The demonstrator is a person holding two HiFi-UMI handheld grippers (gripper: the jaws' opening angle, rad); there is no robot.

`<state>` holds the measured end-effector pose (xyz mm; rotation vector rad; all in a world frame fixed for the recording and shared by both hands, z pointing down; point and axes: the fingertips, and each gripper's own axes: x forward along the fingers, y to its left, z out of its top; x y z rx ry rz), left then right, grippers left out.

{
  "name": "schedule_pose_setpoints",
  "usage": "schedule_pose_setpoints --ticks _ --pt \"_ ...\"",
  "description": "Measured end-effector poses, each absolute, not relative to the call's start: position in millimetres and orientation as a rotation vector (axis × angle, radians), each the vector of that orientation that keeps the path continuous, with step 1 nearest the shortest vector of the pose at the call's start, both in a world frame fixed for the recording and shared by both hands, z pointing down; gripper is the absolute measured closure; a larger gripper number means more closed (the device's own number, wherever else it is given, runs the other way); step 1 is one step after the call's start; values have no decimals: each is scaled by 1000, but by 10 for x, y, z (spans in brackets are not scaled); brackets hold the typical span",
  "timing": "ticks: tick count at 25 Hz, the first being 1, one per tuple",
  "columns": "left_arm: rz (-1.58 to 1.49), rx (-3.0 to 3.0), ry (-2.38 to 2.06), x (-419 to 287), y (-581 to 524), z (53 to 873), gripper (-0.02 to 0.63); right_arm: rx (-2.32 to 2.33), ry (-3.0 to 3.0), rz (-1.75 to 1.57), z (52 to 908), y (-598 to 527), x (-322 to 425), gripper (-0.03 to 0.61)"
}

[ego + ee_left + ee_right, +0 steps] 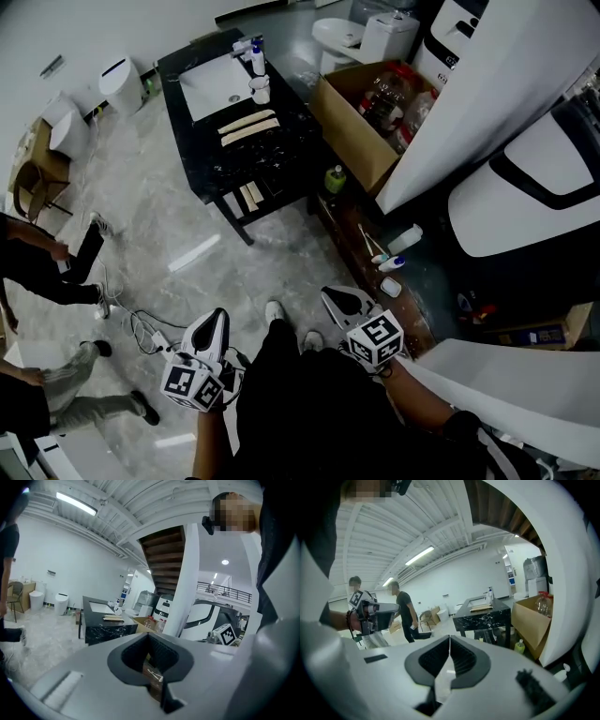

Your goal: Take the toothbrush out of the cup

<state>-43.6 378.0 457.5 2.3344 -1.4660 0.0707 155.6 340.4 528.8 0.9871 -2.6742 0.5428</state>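
Cup [260, 90] stands on the black bench [291, 141] beside the white basin [214, 86], well apart from both tongs. Any toothbrush in it is too small to tell. Left tongs [212, 330] and right tongs [343, 302] have their jaws together, holding nothing.

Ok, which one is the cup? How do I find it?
Find the black marble table across the floor, with a white basin set in its top. The cup is the short white one beside the basin, between the taller bottles behind and the flat wooden strips in front.
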Motion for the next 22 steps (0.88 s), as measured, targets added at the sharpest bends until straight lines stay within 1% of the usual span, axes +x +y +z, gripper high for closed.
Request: schedule_pose_setpoints --ticks 9,22 --pt "82 2394 -1408 -581 3259 4649 607 1004 -2644 527 5276 2970 1326 563" --pt "43 2405 -1370 -1102 2423 4671 607 1068 -2582 508 5223 2181 868 563"
